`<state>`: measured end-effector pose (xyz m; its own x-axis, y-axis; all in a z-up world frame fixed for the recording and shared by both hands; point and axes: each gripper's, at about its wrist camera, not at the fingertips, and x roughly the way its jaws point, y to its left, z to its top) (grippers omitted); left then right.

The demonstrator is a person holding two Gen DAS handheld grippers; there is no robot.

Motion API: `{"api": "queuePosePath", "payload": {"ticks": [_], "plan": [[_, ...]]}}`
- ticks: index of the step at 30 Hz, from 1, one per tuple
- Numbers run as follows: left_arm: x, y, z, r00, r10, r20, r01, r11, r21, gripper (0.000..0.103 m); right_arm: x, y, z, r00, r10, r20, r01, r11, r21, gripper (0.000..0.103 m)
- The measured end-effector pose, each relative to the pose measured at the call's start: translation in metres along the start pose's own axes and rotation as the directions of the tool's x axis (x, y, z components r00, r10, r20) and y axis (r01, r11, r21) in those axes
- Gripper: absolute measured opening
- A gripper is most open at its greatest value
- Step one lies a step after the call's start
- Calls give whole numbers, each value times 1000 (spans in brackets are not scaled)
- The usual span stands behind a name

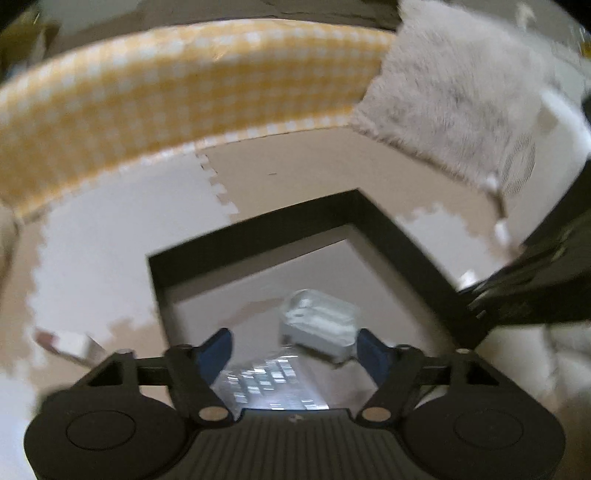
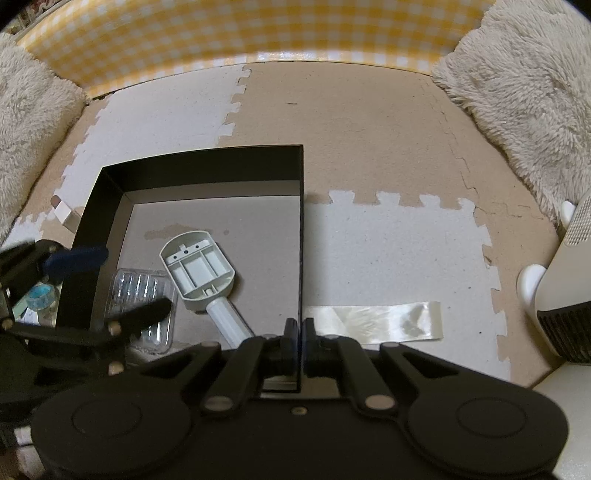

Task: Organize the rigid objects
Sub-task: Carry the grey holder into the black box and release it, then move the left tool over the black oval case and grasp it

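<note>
A black box (image 2: 199,162) with a grey bottom sits on the foam floor mats. In it lie a white plastic paddle-shaped part (image 2: 199,269) and a clear ribbed plastic tray (image 2: 142,291). My right gripper (image 2: 297,326) is shut on the box's right wall. My left gripper (image 2: 138,278) hangs over the box's left side, one blue pad above the left wall, the other finger across the tray. The left wrist view is blurred: left gripper (image 1: 293,343) open, the tray (image 1: 269,387) low between the fingers, a gap at the right pad, the white part (image 1: 317,328) just ahead.
A small white block (image 2: 62,212) lies outside the box's left wall and a blue tape roll (image 2: 38,295) under the left gripper. A clear film strip (image 2: 373,319) lies to the right. Fluffy cushions (image 2: 524,103), a yellow checked fabric wall (image 2: 240,33) and a white appliance (image 2: 561,288) ring the mats.
</note>
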<state>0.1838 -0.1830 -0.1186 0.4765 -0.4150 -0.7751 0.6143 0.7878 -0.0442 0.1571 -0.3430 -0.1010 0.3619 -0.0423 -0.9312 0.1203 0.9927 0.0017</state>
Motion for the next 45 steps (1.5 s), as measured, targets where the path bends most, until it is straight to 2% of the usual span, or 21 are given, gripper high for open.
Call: {"api": "queuePosePath", "payload": {"ticks": [3,7,10,14,16,18,23,32,40,45], "plan": [[7,0,0,998,58,-17,-57,997,52,64,0,1,0,1000,-1,0,1,1000,0,3],[23,-2,-3,997,82,-11,-81,994,72,71,0,3,0,1000,-9,-1,9,1000,-11,3],[32,-8,-4,997,80,2,-79,992,98,78,0,2,0,1000,-6,-1,6,1000,-7,3],[32,-8,-5,998,57,-3,-57,994,91,81,-1,1,1,1000,-3,-1,3,1000,-4,3],[27,-6,-3,1000,26,-8,-26,998,65,94,0,0,1,1000,-2,-2,2,1000,-3,3],[22,-6,-1,1000,10,-6,-10,999,48,101,-1,0,1,1000,-1,-2,1,1000,-3,3],[8,-6,1,1000,-8,-11,9,1000,26,103,0,-1,1,1000,5,-3,-5,1000,4,3],[-22,9,-1,999,-40,-6,40,997,-72,103,1,-2,0,1000,8,-7,-8,1000,4,3],[-67,20,2,999,-33,41,36,995,-91,103,1,-1,-1,1000,6,-9,-6,1000,-1,3],[-100,39,2,995,-10,102,24,991,-133,103,1,0,-1,1000,4,-9,-4,1000,-5,3]]}}
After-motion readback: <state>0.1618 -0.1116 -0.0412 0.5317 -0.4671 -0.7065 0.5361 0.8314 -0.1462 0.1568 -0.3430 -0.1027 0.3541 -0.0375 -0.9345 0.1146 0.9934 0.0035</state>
